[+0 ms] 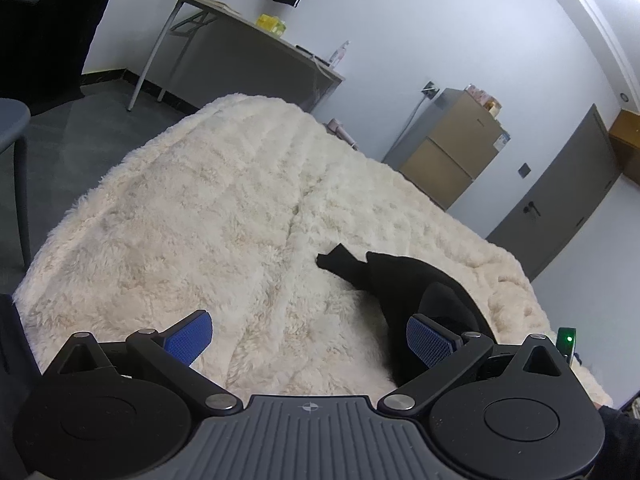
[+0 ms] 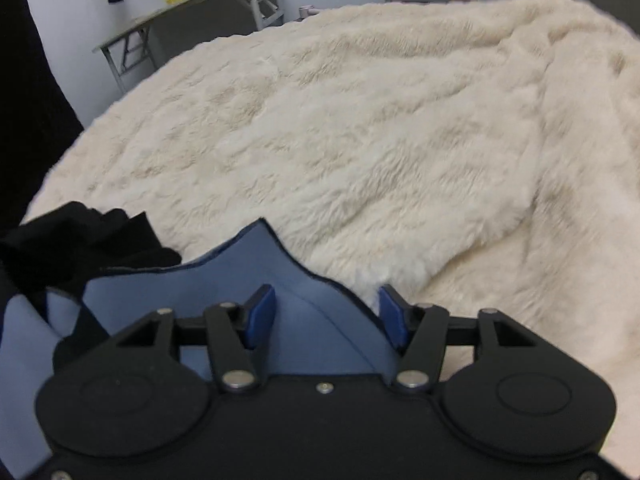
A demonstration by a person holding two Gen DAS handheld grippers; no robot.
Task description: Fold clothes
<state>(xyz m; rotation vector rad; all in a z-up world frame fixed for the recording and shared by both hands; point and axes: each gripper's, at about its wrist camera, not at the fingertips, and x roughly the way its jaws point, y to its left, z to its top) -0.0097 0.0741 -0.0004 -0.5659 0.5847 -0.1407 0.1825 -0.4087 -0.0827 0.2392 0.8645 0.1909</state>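
Below, two views of one instant. Left tool (image 1: 308,338): jaws wide apart, holding nothing, poised over a cream fleece blanket (image 1: 208,200) that covers the bed. A crumpled black garment (image 1: 404,280) lies on the blanket just beside the tool's right-hand blue pad (image 1: 430,340) — whether pad and cloth touch cannot be told. Right tool (image 2: 326,316): jaws likewise apart, with a blue garment (image 2: 256,264) rising between and ahead of them; its dark-edged hem stands up in a peak but is not pinched. More black cloth (image 2: 92,236) sits bunched to the left, overlapping the blue piece. Both garments appear unfolded, so the task looks barely begun.

Likely hazards, as a judgement: closing on the blue hem may also catch the black cloth lying over it, dragging both together; the deep pile could snag a pad or be gripped along with the fabric; and a single-layer grasp of the crumpled black piece is uncertain — its edges are hidden in its own folds.
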